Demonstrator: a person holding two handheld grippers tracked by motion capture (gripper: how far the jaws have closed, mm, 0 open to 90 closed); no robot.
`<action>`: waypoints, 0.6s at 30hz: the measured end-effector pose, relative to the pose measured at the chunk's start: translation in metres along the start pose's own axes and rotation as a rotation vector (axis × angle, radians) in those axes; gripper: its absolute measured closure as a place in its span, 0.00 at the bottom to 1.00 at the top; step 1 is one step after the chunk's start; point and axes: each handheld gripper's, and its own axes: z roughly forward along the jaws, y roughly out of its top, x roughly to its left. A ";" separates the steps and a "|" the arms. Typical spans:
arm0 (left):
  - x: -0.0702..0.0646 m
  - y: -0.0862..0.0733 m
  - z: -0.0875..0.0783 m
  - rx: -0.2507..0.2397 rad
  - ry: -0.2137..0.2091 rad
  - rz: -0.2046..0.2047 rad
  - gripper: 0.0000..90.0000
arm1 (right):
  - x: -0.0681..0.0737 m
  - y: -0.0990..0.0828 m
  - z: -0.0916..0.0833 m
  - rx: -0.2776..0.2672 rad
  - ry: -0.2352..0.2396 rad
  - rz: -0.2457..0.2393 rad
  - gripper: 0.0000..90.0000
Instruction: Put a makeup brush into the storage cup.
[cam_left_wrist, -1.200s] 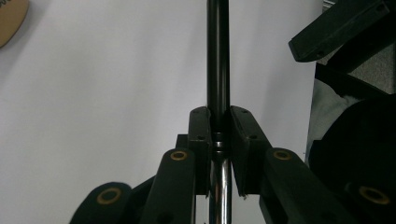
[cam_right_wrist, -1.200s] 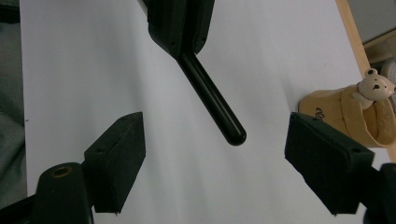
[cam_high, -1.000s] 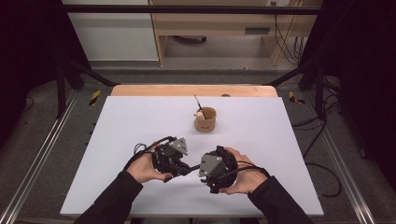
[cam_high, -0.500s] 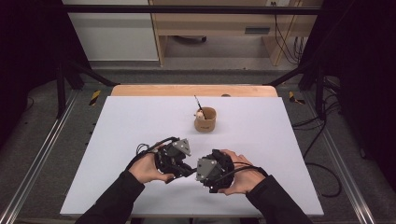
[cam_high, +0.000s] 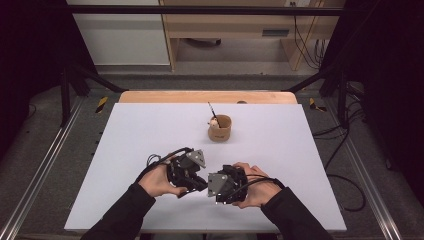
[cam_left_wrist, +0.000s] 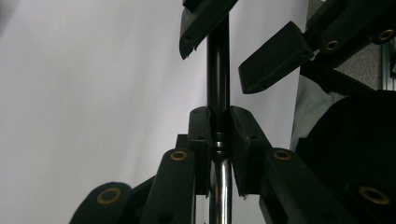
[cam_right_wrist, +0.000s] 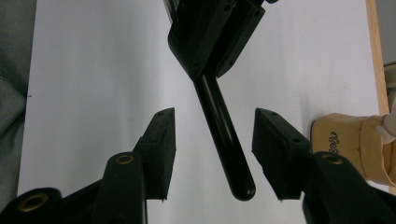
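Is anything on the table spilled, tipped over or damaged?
Nothing stands out. The brown cup stands upright on the table, with no spill near it. The left gripper holds a black handle over the table.

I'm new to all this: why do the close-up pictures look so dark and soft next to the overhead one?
High view: even light, sharp white table, dim surroundings. Left gripper view: the near left claw and black rod are blurred silhouettes against bright white. Right gripper view: the right claw is close and soft-edged; the tan cup is crisper.
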 end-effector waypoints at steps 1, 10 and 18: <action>0.000 0.000 0.000 0.003 -0.001 0.002 0.88 | 0.000 0.000 0.000 0.001 0.000 -0.003 0.58; -0.001 0.001 0.001 0.007 -0.012 -0.013 0.88 | 0.001 0.001 0.003 0.003 -0.001 -0.057 0.68; -0.001 0.002 0.002 0.011 -0.019 -0.014 0.88 | 0.002 0.001 0.005 0.003 -0.003 -0.074 0.74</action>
